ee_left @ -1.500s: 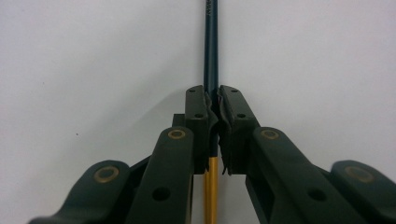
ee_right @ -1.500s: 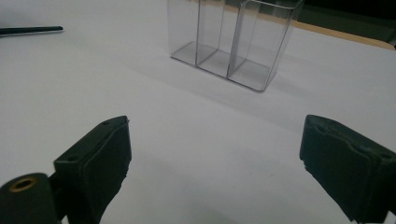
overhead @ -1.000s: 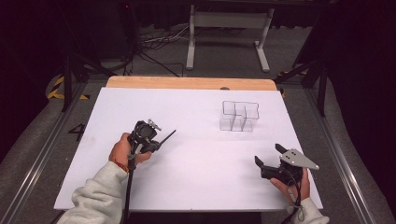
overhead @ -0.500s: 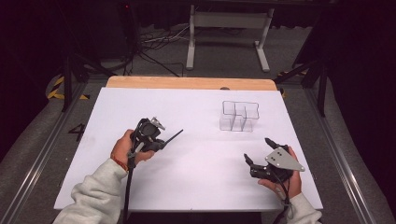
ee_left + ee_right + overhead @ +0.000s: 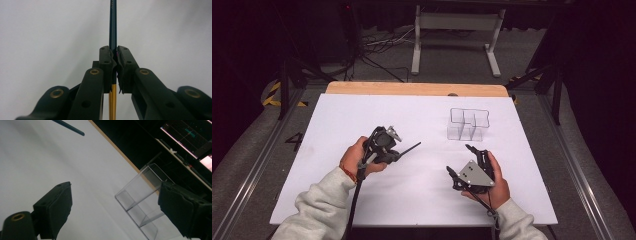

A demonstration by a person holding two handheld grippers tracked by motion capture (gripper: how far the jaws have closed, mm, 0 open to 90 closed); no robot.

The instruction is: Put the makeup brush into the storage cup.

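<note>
My left gripper (image 5: 397, 155) is shut on a slim dark teal pen (image 5: 410, 148) near the middle of the white table. The pen points right and away. In the left gripper view the jaws (image 5: 113, 53) clamp the pen (image 5: 113, 25), whose lower part is gold. My right gripper (image 5: 460, 160) is held at the front right, open and with nothing in it. Its wide-apart jaws (image 5: 115, 192) frame a clear plastic organizer (image 5: 142, 195) with several compartments. That organizer (image 5: 468, 125) stands upright just beyond the right gripper. The pen's tip (image 5: 72, 128) shows at the top of the right gripper view.
A white sheet (image 5: 362, 115) covers the table, with a bare wooden strip (image 5: 412, 89) along the far edge. Metal rails run down both sides. A white stand (image 5: 457, 30) and cables lie on the floor behind. Lit screens (image 5: 192, 135) glow past the table.
My right gripper has moved left and forward toward the organizer, turning so its jaws face it. The left gripper has barely shifted and still holds the pen.
</note>
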